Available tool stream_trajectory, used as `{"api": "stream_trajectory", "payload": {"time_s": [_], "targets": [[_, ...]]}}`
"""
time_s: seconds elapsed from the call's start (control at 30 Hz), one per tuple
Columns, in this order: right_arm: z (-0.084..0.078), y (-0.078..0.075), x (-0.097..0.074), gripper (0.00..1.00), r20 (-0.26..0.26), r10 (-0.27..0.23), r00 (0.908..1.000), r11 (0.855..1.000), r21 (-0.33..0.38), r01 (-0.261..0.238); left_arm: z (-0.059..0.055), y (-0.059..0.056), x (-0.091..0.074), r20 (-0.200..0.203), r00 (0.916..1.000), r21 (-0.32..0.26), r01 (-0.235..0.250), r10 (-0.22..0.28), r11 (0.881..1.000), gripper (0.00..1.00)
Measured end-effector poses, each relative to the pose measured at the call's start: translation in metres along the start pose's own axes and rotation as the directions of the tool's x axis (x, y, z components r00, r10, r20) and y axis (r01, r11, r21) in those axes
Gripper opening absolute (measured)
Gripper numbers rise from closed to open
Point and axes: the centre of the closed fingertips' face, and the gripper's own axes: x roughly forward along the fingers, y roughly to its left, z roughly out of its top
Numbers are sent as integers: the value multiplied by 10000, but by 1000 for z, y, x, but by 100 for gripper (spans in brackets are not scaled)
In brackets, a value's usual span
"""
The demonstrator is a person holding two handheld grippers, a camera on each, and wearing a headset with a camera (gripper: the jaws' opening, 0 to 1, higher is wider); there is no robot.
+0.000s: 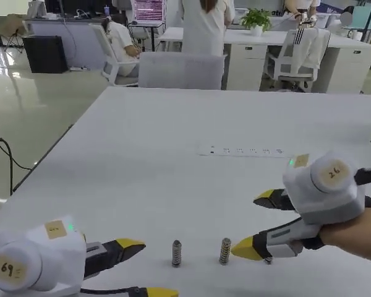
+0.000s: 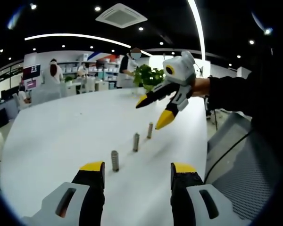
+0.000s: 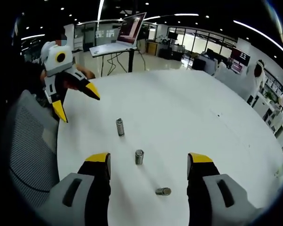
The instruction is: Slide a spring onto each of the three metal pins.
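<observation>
Three small metal springs stand in a row on the white table (image 1: 173,154). In the head view I see two of them, spring (image 1: 177,252) and spring (image 1: 225,250); a third bit of metal (image 1: 268,260) peeks out under my right gripper (image 1: 252,224). That gripper hovers just right of the row, open and holding nothing. My left gripper (image 1: 147,269) is open at the bottom left, short of the row. The left gripper view lines up the springs (image 2: 115,160), (image 2: 136,141), (image 2: 150,130) with the right gripper (image 2: 152,113) above the far one. In the right gripper view the nearest spring (image 3: 163,191) looks turned sideways.
A white power strip (image 1: 241,150) lies flat further back on the table. The table's left edge (image 1: 55,148) drops to a shiny floor. Beyond the far edge are chairs, desks and people. A mesh chair (image 3: 28,150) stands by the near edge.
</observation>
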Motion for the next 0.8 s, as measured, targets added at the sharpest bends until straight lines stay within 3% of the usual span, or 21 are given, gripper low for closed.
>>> {"api": "stream_trajectory", "payload": {"time_s": [0.33,0.8], "targets": [[-21,-4,-19,67,344,-400,9986,9981,488,383,0,-1,-1,43,9999,-73,-167,167,9998,51],[-49,11,-30,71,922,-365,9951,9950,962,276,-7,-3,-1,31,9994,-222,-346,347,9992,52]]}}
